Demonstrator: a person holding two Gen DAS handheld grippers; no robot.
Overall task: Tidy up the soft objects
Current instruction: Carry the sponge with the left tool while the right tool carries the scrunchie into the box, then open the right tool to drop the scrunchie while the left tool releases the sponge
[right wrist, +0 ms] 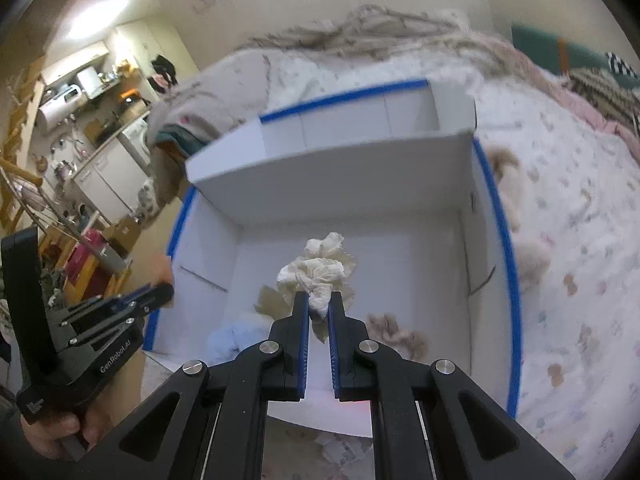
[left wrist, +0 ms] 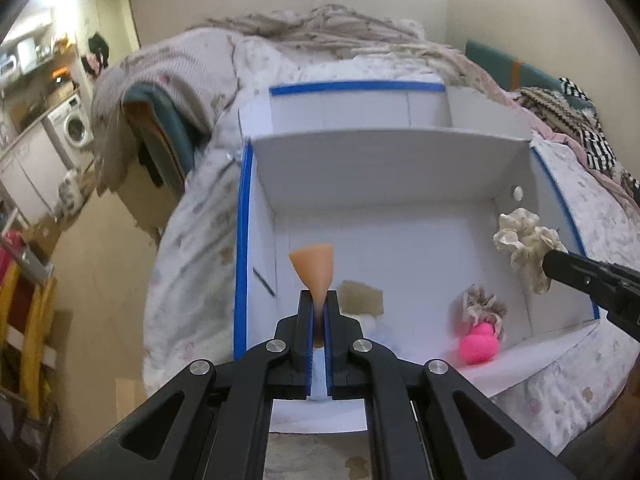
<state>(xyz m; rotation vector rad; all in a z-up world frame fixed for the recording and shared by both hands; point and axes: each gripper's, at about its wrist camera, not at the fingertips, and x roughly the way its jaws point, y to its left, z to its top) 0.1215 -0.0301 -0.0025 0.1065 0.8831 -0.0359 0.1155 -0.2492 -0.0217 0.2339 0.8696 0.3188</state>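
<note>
Motion blur smears a pale blue soft item (right wrist: 232, 340) low in the white box (left wrist: 384, 168); above it, left gripper (left wrist: 319, 304) pinches a peach sponge (left wrist: 314, 266), right gripper (right wrist: 319, 304) clamps a cream scrunchie (right wrist: 316, 270).

The only readable lettering is the white brand mark "GenRobot.AI" printed along the black body of the left gripper (right wrist: 158, 294) in the right wrist view, while a small white logo lower on its handle is too blurred to make out
</note>
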